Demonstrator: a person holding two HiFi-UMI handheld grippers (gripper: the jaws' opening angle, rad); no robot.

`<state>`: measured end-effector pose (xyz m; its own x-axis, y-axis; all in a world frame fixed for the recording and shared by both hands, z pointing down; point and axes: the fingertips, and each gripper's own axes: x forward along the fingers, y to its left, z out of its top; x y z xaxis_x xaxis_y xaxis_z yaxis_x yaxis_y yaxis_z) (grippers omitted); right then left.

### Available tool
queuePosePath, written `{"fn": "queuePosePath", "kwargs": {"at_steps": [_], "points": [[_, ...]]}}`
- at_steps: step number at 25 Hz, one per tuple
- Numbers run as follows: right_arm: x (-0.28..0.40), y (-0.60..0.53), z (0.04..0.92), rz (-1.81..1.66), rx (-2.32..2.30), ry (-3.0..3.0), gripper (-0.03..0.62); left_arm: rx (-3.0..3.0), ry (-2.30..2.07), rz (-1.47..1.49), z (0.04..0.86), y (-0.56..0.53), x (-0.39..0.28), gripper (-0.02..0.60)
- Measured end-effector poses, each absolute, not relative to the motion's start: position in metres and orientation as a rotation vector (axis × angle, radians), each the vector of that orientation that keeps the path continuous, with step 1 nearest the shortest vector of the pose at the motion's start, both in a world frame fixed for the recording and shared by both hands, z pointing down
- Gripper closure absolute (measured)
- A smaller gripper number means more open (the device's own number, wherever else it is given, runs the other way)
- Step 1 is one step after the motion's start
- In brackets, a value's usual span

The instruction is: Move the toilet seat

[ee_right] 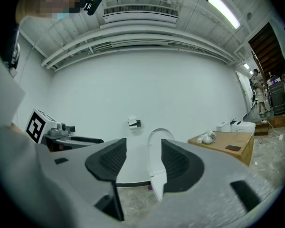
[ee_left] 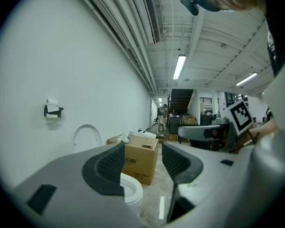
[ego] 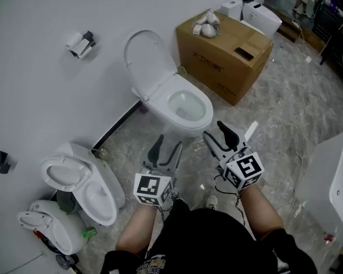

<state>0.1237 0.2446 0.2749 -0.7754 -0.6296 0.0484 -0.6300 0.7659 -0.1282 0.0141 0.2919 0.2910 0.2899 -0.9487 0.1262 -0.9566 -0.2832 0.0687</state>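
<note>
A white toilet (ego: pixel 186 108) stands against the wall with its lid (ego: pixel 147 59) raised; I cannot tell whether the seat ring is up with it or down on the bowl. My left gripper (ego: pixel 167 147) and right gripper (ego: pixel 220 136) hover side by side just in front of the bowl, both open with nothing between their jaws. Past the left gripper (ee_left: pixel 142 163), its own view shows the bowl rim (ee_left: pixel 131 192) and the raised lid (ee_left: pixel 87 134). The right gripper (ee_right: pixel 143 160) points at the lid (ee_right: pixel 157 148) from the side.
A cardboard box (ego: pixel 226 53) stands right of the toilet, with more white fixtures behind it. Two loose toilets (ego: pixel 86 187) lie on the floor at the left. A toilet roll holder (ego: pixel 80 43) hangs on the wall. A white fixture (ego: pixel 331 181) stands at the right.
</note>
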Motion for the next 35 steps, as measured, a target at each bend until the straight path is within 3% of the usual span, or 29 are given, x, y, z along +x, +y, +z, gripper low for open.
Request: {"fn": "queuePosePath", "kwargs": {"at_steps": [6,19,35], "points": [[0.074,0.234,0.273,0.211,1.09,-2.941,0.326,2.426,-1.783,0.075,0.29,0.283,-0.041,0.349],[-0.032,0.217,0.275,0.195,1.116,-2.93,0.312,2.456,-1.759,0.063,0.296,0.267,-0.15,0.327],[-0.079,0.152,0.287,0.243,1.071,-2.938,0.309,2.427,-1.787,0.079,0.299,0.209,-0.195,0.325]]}}
